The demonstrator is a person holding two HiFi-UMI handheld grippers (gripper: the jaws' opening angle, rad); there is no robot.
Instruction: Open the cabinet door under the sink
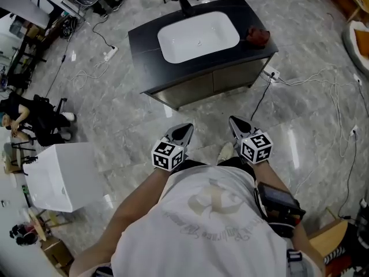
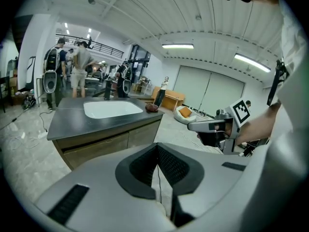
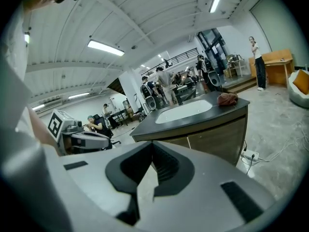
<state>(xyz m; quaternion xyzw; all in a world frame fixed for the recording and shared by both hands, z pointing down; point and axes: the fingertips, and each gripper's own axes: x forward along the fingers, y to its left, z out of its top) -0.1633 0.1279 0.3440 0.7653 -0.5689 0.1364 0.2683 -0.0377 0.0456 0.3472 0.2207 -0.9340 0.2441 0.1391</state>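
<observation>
The sink cabinet stands ahead of me on the floor, with a dark top, a white basin and a black tap. Its two brown doors face me and are closed; they also show in the left gripper view and the right gripper view. My left gripper and right gripper are held side by side in front of my chest, pointing at the cabinet and well short of it. Both are shut with nothing between the jaws, which meet at the tips in their own views.
A red cloth lies on the right end of the countertop. A power strip with trailing cables lies on the floor by the cabinet's right corner. A white box stands at my left. People stand and sit beyond the sink.
</observation>
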